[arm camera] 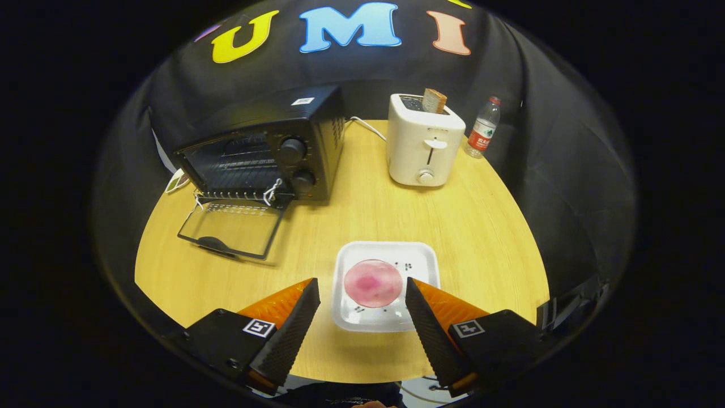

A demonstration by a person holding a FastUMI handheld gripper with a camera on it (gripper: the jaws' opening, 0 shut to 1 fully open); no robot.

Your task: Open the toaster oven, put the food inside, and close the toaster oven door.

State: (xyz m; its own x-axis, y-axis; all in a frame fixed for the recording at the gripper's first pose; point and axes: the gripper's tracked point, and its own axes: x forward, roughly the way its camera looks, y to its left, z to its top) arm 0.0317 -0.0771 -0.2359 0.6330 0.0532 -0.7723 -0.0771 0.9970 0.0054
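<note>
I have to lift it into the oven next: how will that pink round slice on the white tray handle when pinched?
The pink slice looks thin and flat, so it probably droops when lifted. Its glossy face suggests it may slip. The open gripper flanks it above the white tray, which looks light and may slide.

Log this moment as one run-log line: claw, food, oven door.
claw: open, above white tray | food: pink patty on tray, between fingers, ungrasped | toaster oven door: open, folded down
</note>
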